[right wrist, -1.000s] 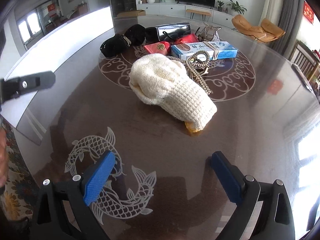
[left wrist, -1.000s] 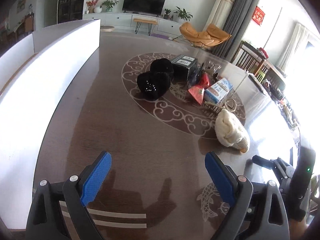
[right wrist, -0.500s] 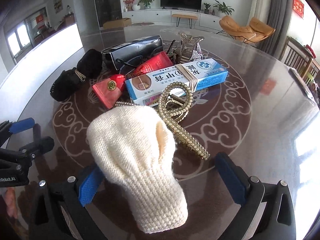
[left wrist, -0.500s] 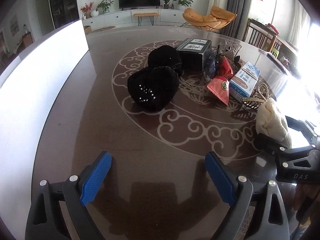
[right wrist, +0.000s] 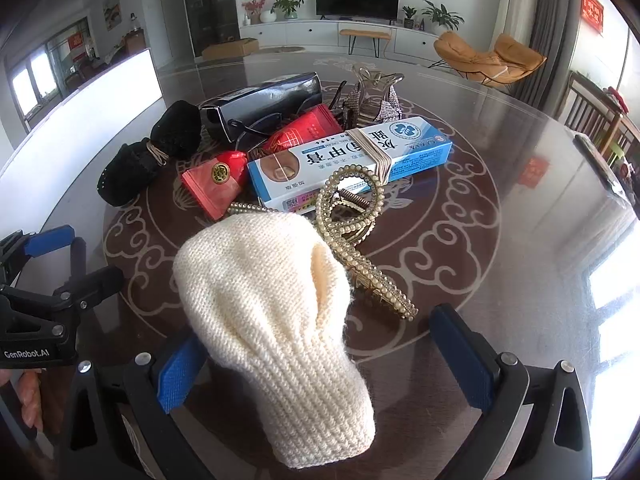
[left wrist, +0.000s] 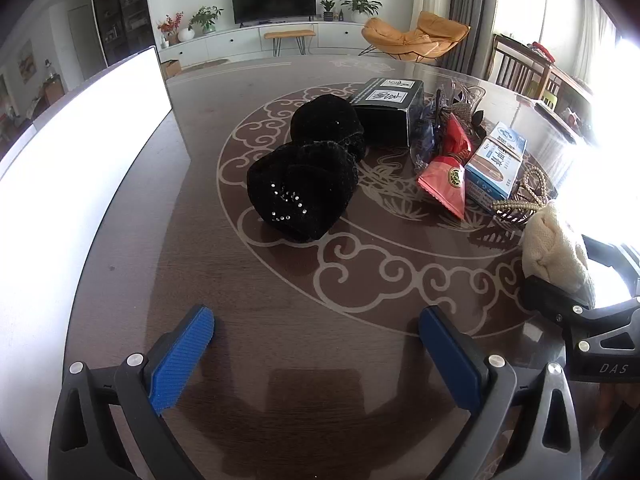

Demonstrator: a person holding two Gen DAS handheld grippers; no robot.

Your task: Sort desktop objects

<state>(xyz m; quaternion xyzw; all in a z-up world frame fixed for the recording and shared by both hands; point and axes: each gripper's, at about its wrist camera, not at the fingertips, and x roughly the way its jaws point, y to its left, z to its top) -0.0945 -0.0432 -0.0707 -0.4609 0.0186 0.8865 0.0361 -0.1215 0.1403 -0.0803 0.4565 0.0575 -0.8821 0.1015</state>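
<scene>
A cream knitted mitten [right wrist: 272,312] lies on the dark patterned table [right wrist: 500,280], its cuff between the wide jaws of my open right gripper [right wrist: 316,326], nearer the left pad; neither pad presses it. Behind it lie a pearl hair claw [right wrist: 352,232], a blue-white ointment box [right wrist: 352,160], red packets [right wrist: 216,184], a black box [right wrist: 264,100] and black knitted gloves [right wrist: 152,156]. My left gripper [left wrist: 316,316] hovers over bare table in front of the black gloves [left wrist: 304,188], its jaws opening with nothing between them. The mitten [left wrist: 556,256] shows at the right edge there.
A tall white panel [left wrist: 80,140] runs along the table's left side. A rhinestone hair clip [right wrist: 372,96] and dark glasses [right wrist: 256,128] sit at the back of the pile. The table's right half [right wrist: 540,220] holds only reflections. Chairs stand beyond the far edge.
A second ago both grippers were farther back; they moved up to the pile, and the right one came around the cream mitten. Nothing has shifted in the last half second.
</scene>
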